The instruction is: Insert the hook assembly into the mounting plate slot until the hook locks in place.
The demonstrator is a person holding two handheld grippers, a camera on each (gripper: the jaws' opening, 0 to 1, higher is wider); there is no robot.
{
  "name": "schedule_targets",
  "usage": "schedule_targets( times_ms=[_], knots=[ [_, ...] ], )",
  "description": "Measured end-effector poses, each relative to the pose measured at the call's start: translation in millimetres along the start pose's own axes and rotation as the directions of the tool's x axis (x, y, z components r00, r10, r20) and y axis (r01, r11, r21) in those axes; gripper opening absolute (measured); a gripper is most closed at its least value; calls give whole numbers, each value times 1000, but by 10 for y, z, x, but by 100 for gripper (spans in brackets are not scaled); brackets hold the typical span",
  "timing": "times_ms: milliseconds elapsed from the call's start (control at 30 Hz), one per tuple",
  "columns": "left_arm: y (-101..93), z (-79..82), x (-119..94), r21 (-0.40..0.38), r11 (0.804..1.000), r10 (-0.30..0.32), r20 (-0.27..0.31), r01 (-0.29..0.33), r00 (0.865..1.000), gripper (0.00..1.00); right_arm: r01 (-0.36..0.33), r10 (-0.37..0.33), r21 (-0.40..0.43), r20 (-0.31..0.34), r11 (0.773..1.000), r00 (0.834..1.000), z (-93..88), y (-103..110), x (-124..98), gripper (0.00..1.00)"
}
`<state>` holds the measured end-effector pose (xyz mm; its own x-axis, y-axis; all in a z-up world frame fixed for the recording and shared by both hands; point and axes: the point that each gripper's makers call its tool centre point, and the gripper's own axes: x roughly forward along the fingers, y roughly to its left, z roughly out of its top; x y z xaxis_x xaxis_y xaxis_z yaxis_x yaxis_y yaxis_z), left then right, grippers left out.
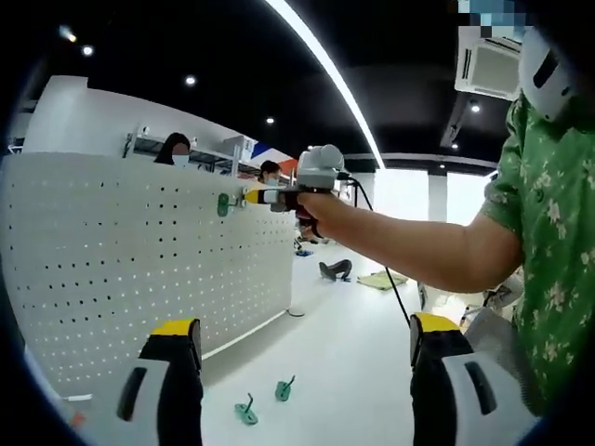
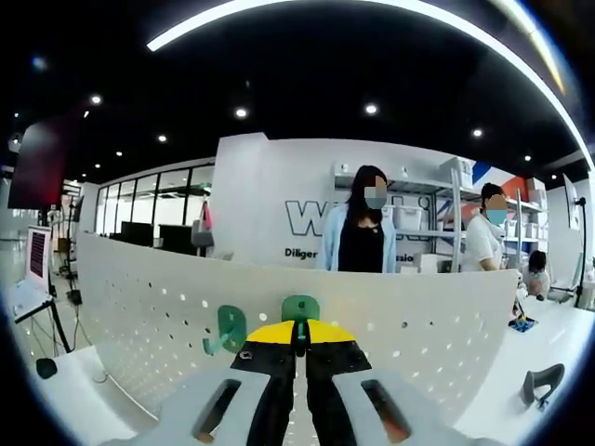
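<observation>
Green hook (image 2: 299,308): clamped in right tongs (image 2: 299,346), at the pegboard (image 2: 139,297) face, stem pointing into it.
Second hook (image 2: 228,330): already hung, just beside.
Left tongs (image 1: 307,348): apart, farther off.
Spare hooks (image 1: 264,401): on bench (image 1: 344,372) below the pegboard.

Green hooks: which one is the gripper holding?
The green hook pinched in the right gripper at the white pegboard. Another already hangs beside it; two lie on the table.

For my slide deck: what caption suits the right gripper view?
Right claw shut on a green hook at the white pegboard, beside a mounted green hook.
</observation>
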<state>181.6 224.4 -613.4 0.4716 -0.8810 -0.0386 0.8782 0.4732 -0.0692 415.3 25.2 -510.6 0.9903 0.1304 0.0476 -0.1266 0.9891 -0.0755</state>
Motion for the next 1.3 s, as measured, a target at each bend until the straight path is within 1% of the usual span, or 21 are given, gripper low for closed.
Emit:
schedule_targets(
  times_ms=[200,333,833,967,1300],
  knots=[
    [-3,24,7,0,1000,-8,12,8,1000,94,0,0,-2,-6,1000,1000,-21,2,-7,1],
    [-6,-12,14,-20,1000,-13,-4,13,1000,95,-2,2,-5,-11,1000,1000,-47,15,-12,1],
    [-13,-31,12,-35,999,-20,-15,19,1000,95,-1,1,-8,-16,1000,1000,-89,26,-21,1],
    [-9,-33,4,-35,999,-19,-17,19,1000,95,-3,3,-8,-25,1000,1000,-132,37,-5,1],
    [2,-48,-12,-41,999,-17,-20,16,1000,94,-3,3,-9,-28,1000,1000,-155,47,15,1]
  ],
)
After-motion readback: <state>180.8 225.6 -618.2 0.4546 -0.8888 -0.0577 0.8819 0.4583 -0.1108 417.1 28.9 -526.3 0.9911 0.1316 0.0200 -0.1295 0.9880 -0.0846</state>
